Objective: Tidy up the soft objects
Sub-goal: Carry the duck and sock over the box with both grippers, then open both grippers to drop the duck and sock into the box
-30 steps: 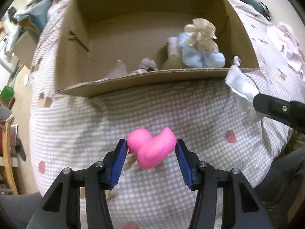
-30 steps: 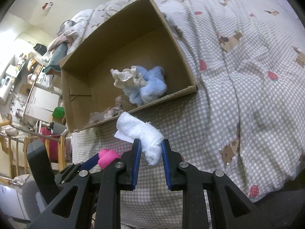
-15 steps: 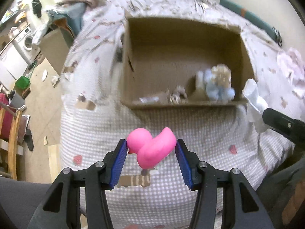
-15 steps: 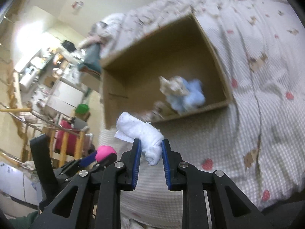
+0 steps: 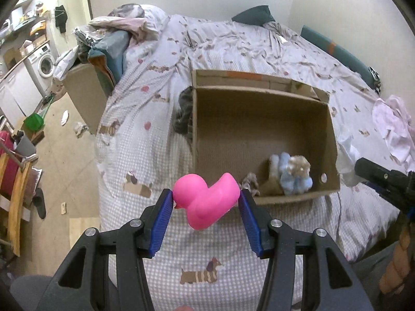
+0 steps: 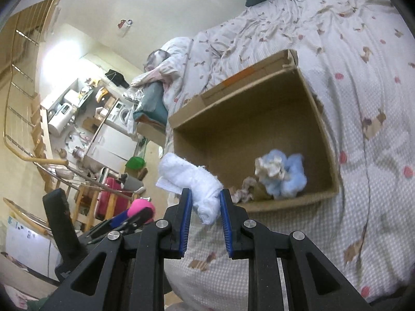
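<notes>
My left gripper [image 5: 205, 200] is shut on a pink rubber duck [image 5: 206, 201] and holds it in the air, short of the near wall of an open cardboard box [image 5: 223, 119] on the bed. My right gripper [image 6: 206, 199] is shut on a rolled white cloth [image 6: 192, 180], also held above the bed's near edge. The box [image 6: 259, 98] holds a blue and beige plush bundle [image 5: 291, 175] [image 6: 281, 172] and a small brownish scrap [image 6: 245, 191] in its near right corner. The right gripper shows at the right edge of the left wrist view [image 5: 384, 178].
The bed [image 5: 160, 140] has a checked cover with dog prints. A heap of clothes [image 5: 116, 39] and a second cardboard box [image 5: 85, 90] lie at its left. Pink cloth [image 5: 396, 129] lies at the right. Floor, a washing machine [image 5: 46, 63] and a wooden rack [image 5: 15, 189] are left.
Both grippers have risen and drawn back from the box, which now looks smaller and farther. Each still holds its object: duck in the left, white cloth in the right.
</notes>
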`<state>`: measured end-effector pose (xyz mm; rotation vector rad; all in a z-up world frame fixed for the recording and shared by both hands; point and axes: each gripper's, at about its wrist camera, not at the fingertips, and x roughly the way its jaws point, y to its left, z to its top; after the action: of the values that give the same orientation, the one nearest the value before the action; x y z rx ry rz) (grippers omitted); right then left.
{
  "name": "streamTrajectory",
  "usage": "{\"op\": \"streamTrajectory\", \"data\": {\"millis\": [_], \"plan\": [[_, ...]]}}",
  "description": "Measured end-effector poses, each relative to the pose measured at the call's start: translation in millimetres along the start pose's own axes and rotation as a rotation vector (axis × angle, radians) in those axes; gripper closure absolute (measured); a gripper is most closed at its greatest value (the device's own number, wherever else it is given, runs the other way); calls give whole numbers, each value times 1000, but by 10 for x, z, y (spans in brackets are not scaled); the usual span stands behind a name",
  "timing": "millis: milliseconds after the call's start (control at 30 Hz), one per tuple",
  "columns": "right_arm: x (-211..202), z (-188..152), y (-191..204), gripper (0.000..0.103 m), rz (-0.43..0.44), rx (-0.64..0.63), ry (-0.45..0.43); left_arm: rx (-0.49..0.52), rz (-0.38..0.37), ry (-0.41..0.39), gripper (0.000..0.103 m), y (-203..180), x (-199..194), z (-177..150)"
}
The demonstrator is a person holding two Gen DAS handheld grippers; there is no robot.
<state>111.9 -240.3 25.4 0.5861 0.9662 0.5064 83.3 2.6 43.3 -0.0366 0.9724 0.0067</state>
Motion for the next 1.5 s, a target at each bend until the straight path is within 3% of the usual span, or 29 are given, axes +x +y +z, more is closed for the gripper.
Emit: {"op": "streamTrajectory", "data": {"millis": [200,400,600,867,1133,1500], "plan": [[75,217,-192,79,-21,17,-7,24,-4,2,55,4,152,133],[200,180,-513,79,-64,104,-4,58,-29,32,55,-92,395,122],[306,177,-590,79,-278,88,0,79,-32,45,55,-182,648,166],[486,204,-804,79,-292,168,47,50,-71,69,55,-225,998,209],[550,154,-786,79,-365,117,69,40,-110,92,55,-290,1205,183],[622,130,-769,79,-359,107,90,-2,-142,129,53,-266,1333,169]]}}
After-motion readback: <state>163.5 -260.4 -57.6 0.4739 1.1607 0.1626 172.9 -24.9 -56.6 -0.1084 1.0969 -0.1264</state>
